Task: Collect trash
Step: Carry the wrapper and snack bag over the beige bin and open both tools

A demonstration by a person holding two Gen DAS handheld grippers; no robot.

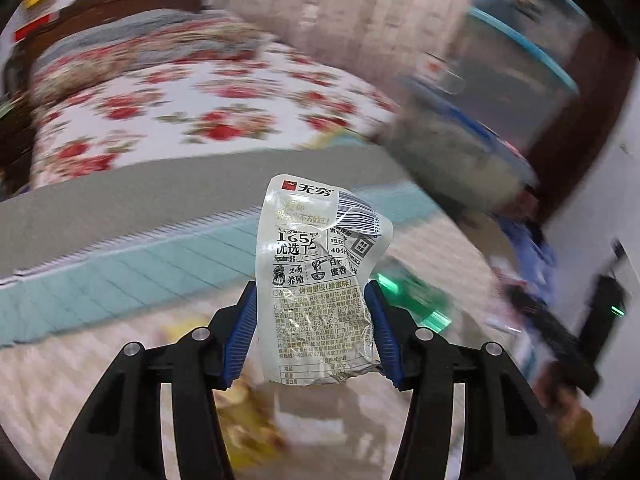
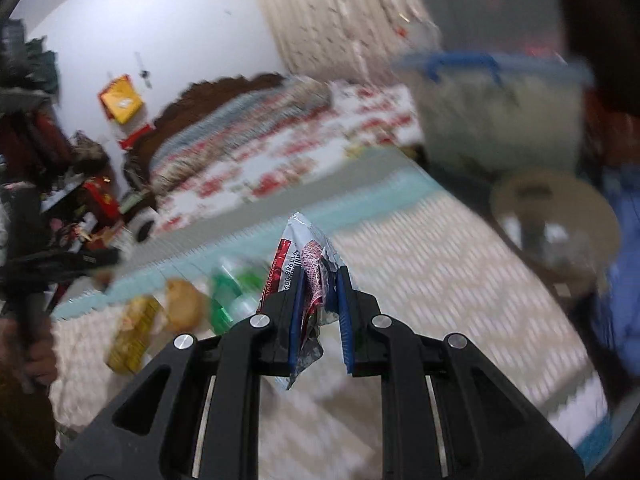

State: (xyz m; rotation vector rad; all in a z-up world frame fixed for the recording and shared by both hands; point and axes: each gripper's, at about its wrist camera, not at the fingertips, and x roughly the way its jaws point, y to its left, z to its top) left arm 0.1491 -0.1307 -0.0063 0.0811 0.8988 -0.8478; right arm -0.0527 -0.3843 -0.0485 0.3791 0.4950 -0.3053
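Observation:
In the left wrist view a crumpled silver snack wrapper (image 1: 316,264) with black print stands upright between the blue pads of my left gripper (image 1: 310,286). The jaws are closing, and both pads press on its sides. It hangs above a cream mat (image 1: 80,380). In the right wrist view my right gripper (image 2: 321,274) is shut on a red and silver wrapper (image 2: 310,252), folded thin, with its tip poking out past the fingertips. Below and to its left more litter lies on the mat: a yellow packet (image 2: 132,332), a brown lump (image 2: 184,304) and a green wrapper (image 2: 228,296).
A bed with a red floral quilt (image 1: 200,100) lies beyond the mat's teal border (image 1: 120,280). Clear storage boxes with blue lids (image 1: 500,80) are stacked at the right. A round tan stool (image 2: 556,216) stands on the mat. A person's hand (image 2: 36,352) shows at the left edge.

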